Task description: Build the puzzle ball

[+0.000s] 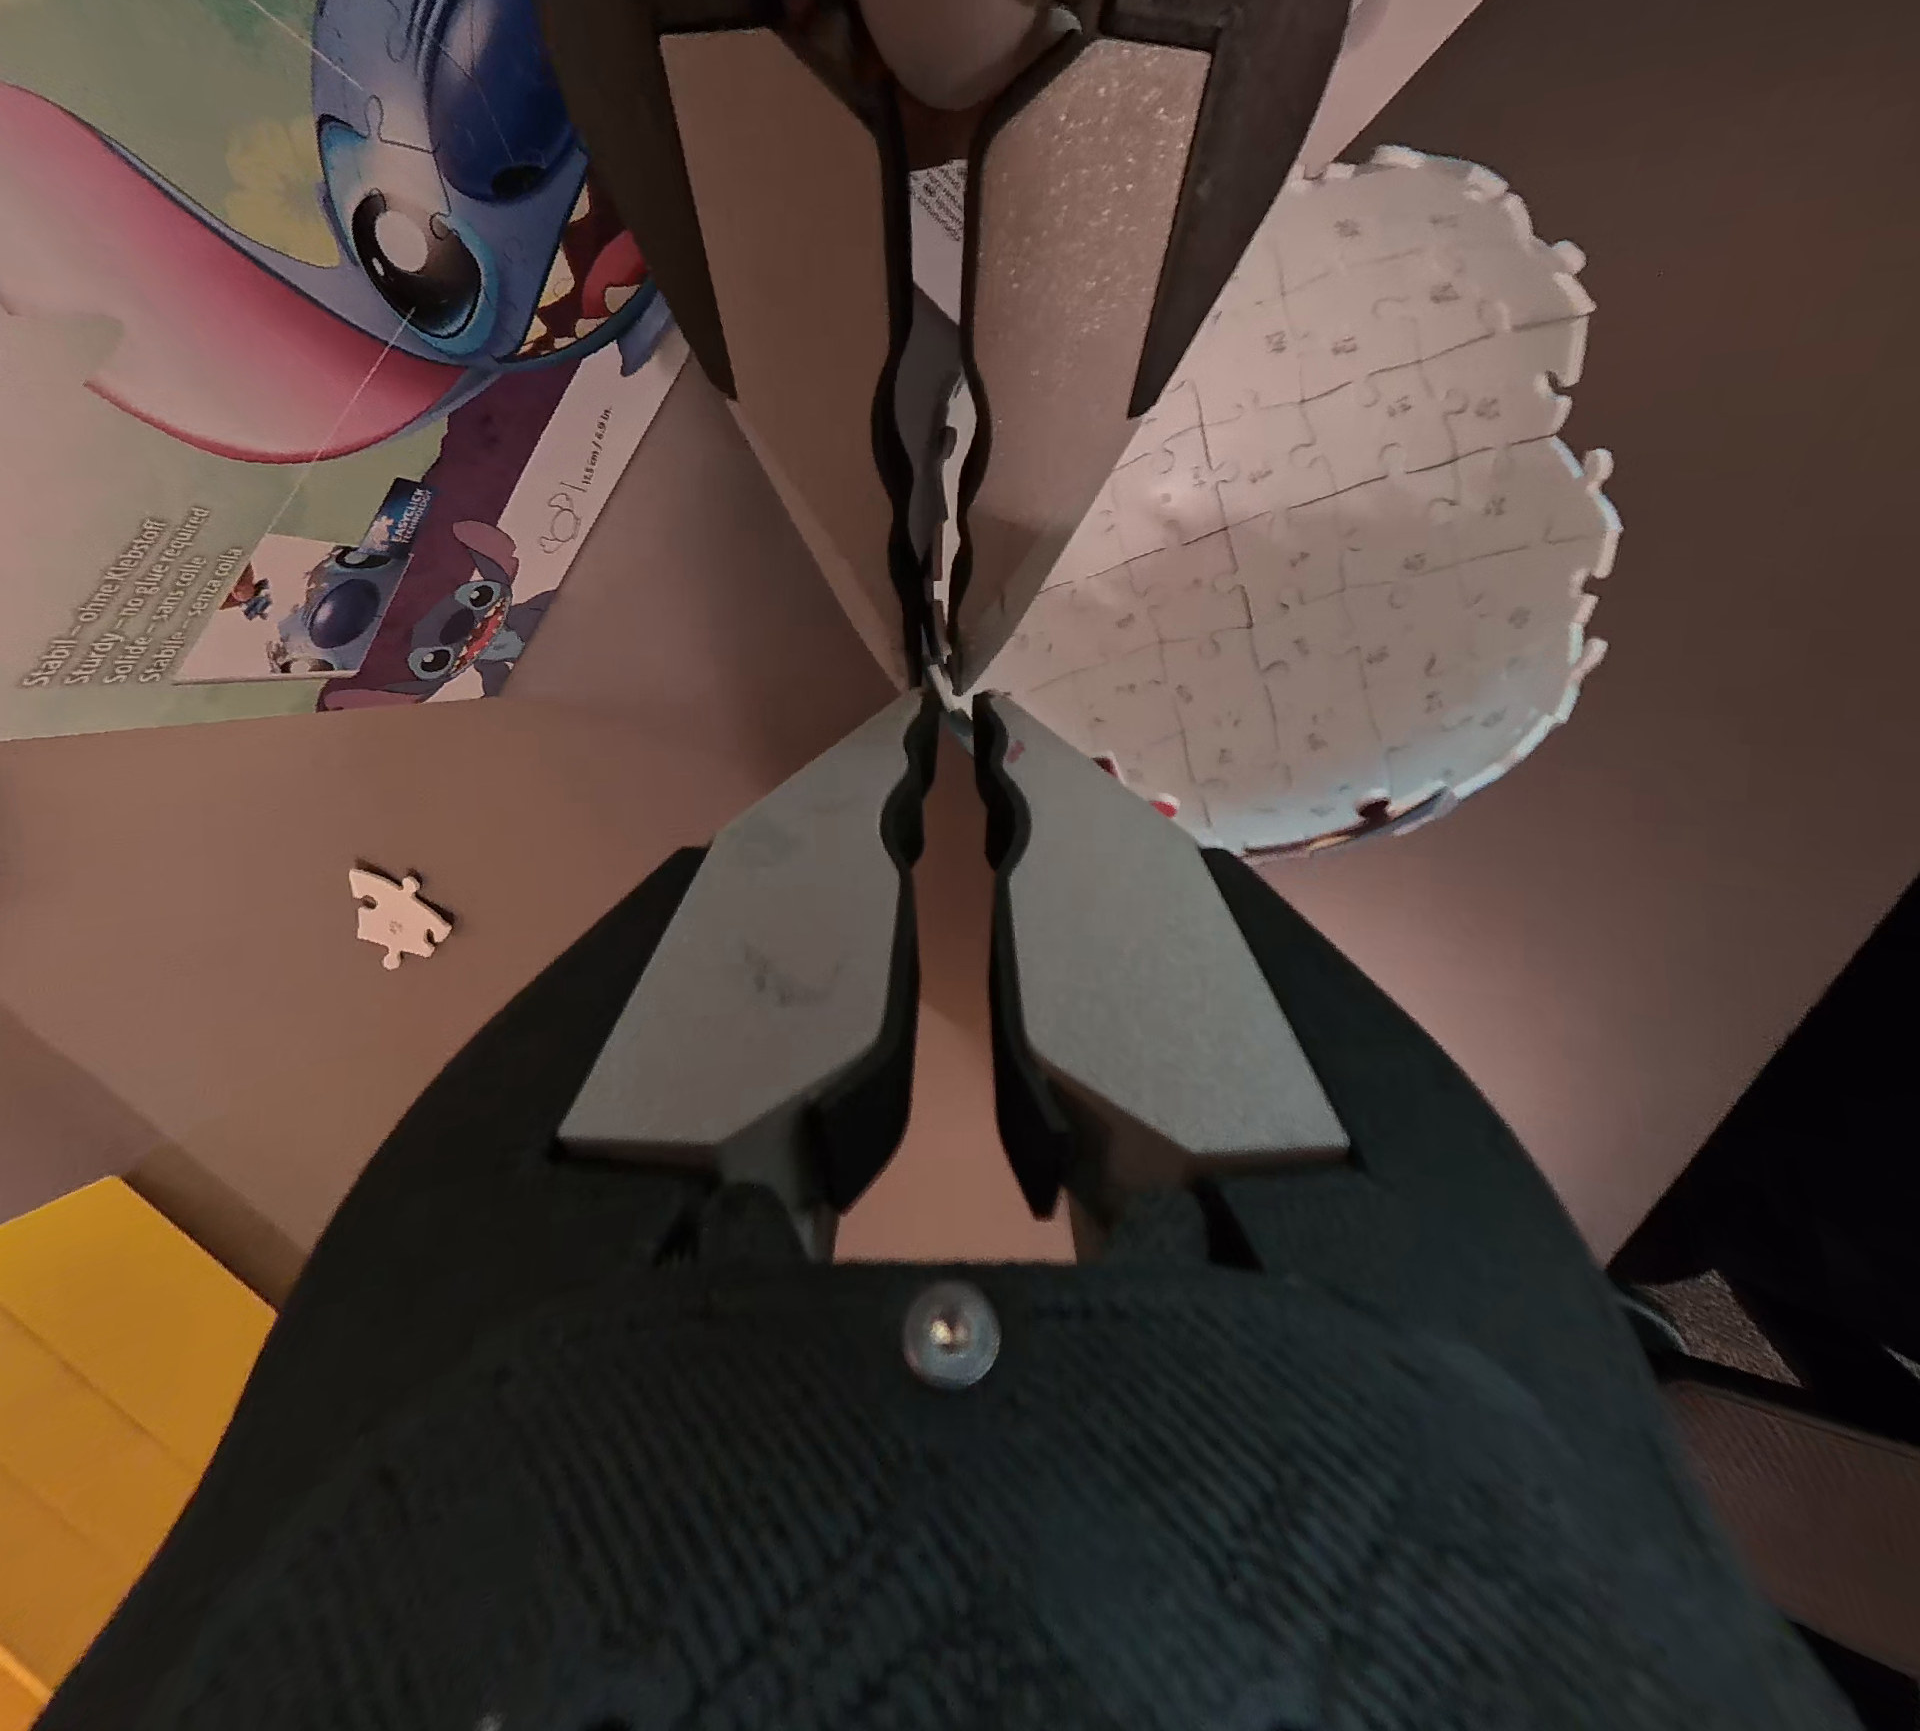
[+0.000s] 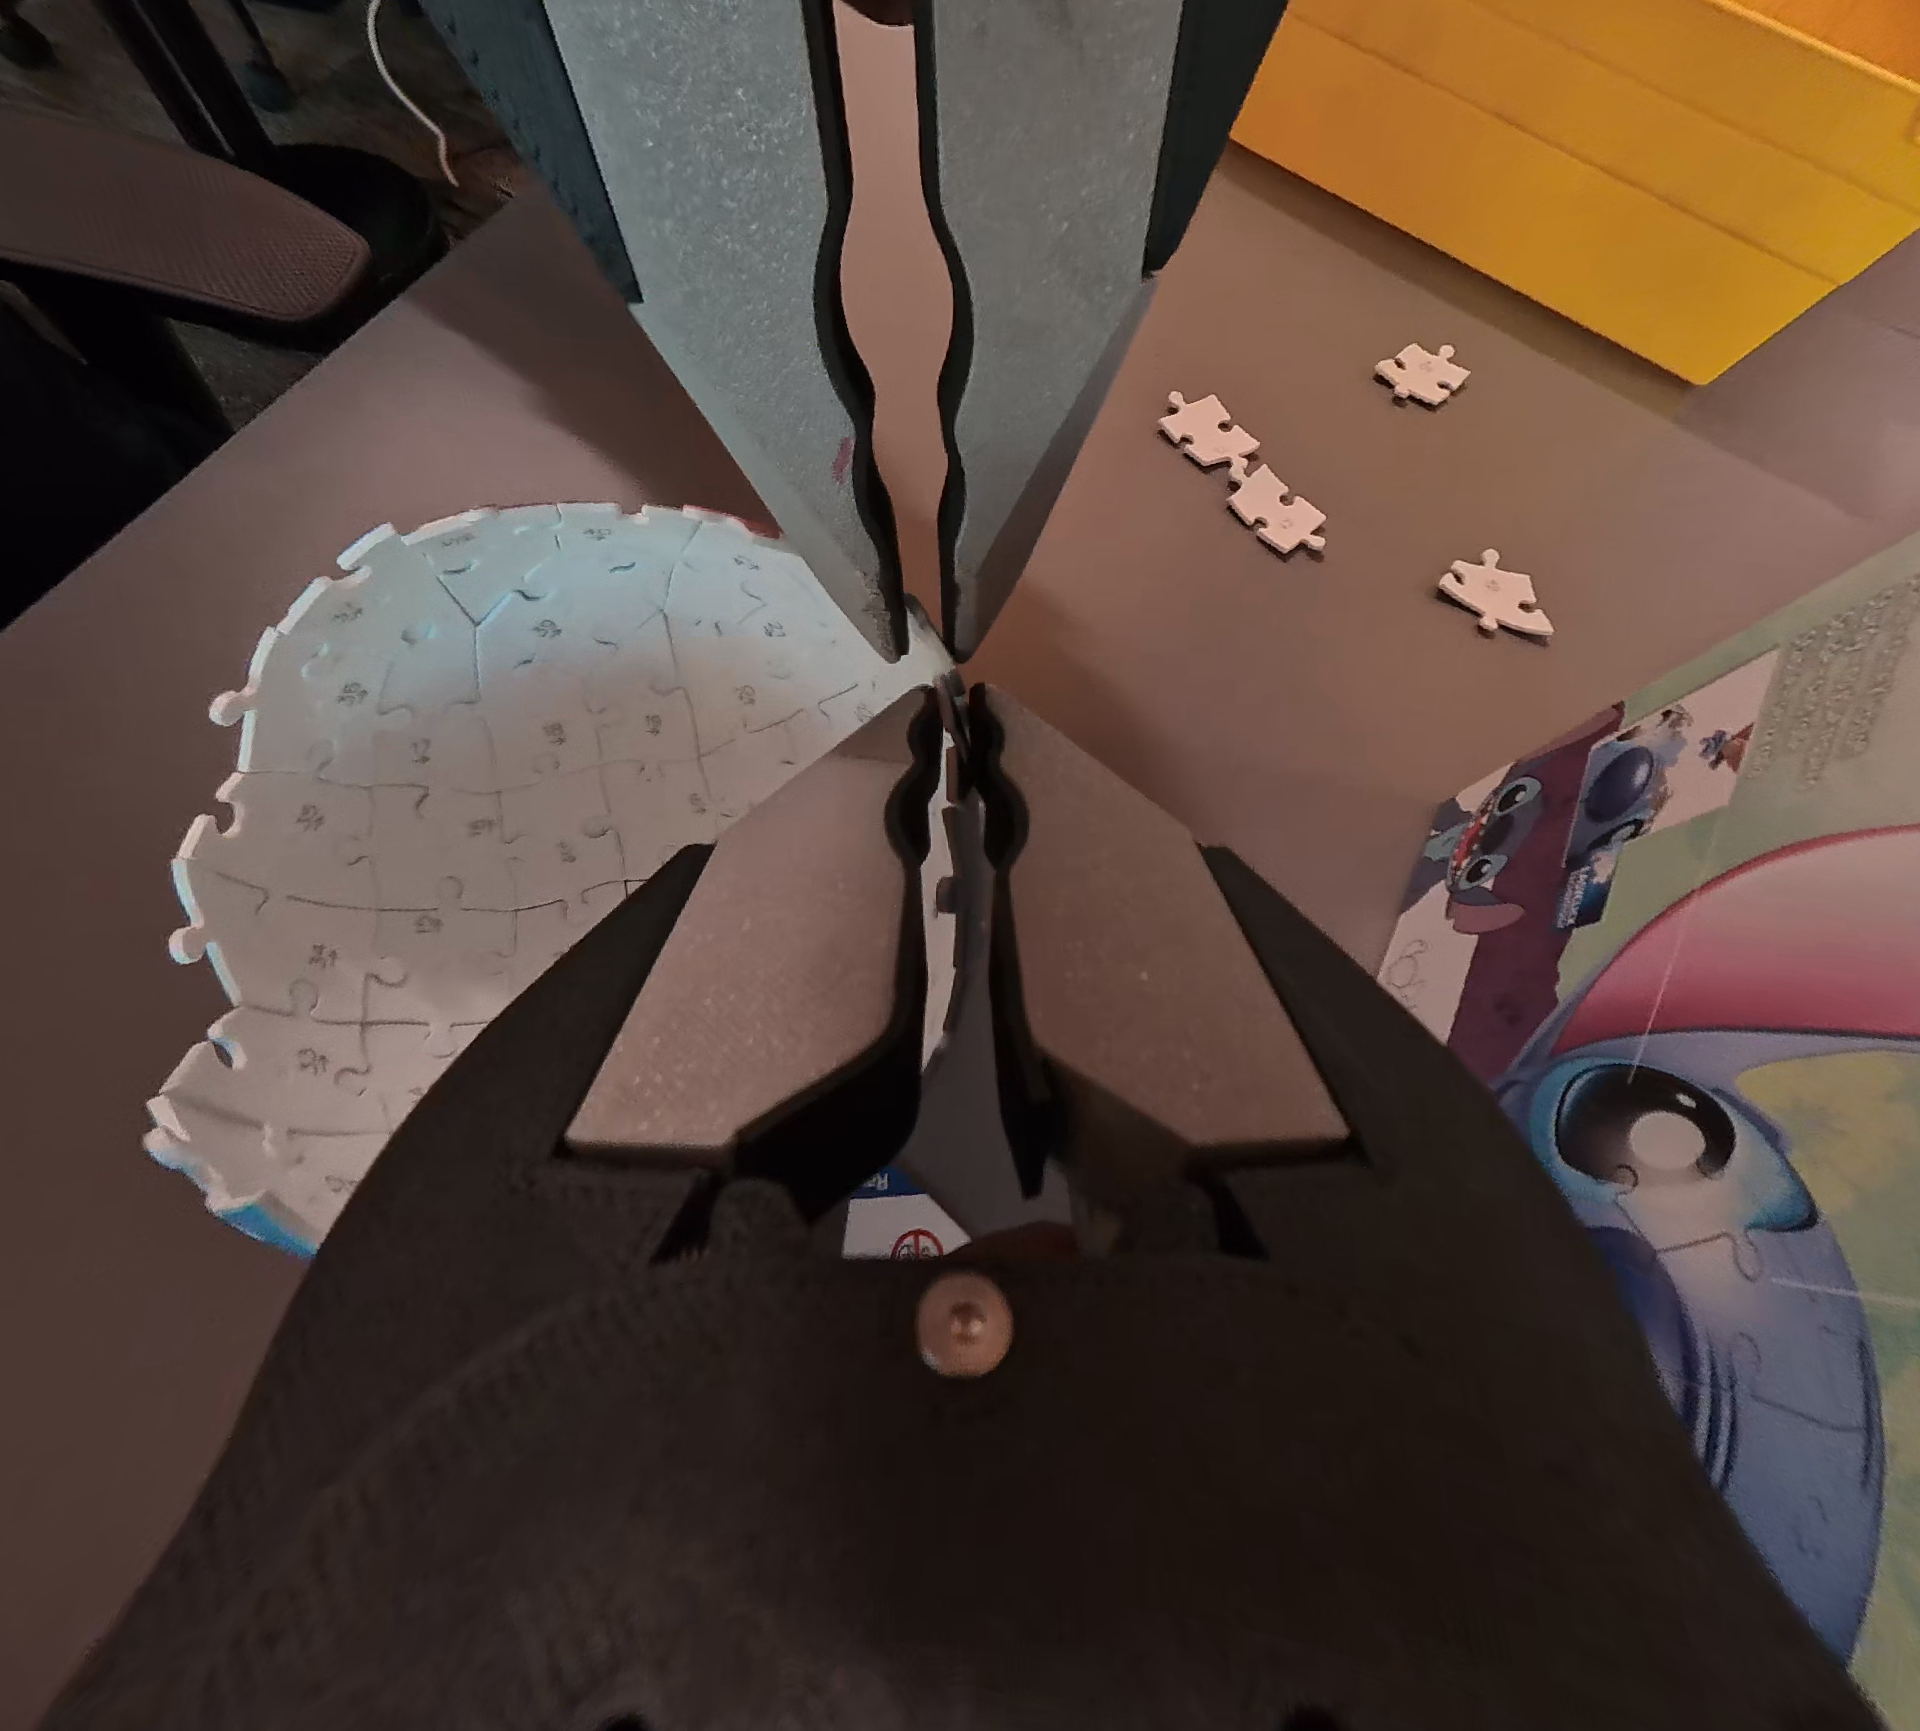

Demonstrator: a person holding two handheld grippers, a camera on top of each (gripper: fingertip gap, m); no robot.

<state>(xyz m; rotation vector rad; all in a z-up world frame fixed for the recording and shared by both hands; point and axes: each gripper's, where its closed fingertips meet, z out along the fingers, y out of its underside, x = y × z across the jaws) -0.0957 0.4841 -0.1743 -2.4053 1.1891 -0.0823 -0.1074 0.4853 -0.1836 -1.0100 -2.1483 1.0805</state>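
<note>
The half-built puzzle ball (image 1: 1351, 518) is a white bowl-shaped shell lying inner side up on the brown table; it also shows in the right wrist view (image 2: 468, 798). My left gripper (image 1: 951, 725) is shut on the shell's near rim. My right gripper (image 2: 956, 705) is shut on a white puzzle piece (image 2: 954, 850), held edge-on between its pads. The two grippers meet tip to tip at the rim. The right gripper (image 1: 935, 653) comes in from the top of the left wrist view with the piece (image 1: 940, 486) between its fingers.
The puzzle box lid (image 1: 260, 227) with a blue cartoon figure lies flat beside the grippers. A yellow box (image 2: 1558, 71) stands behind several loose white pieces (image 2: 1242, 471). One loose piece (image 1: 400, 914) lies alone. A chair (image 2: 156, 227) stands past the table edge. The tips of both grippers are at nearly the same place.
</note>
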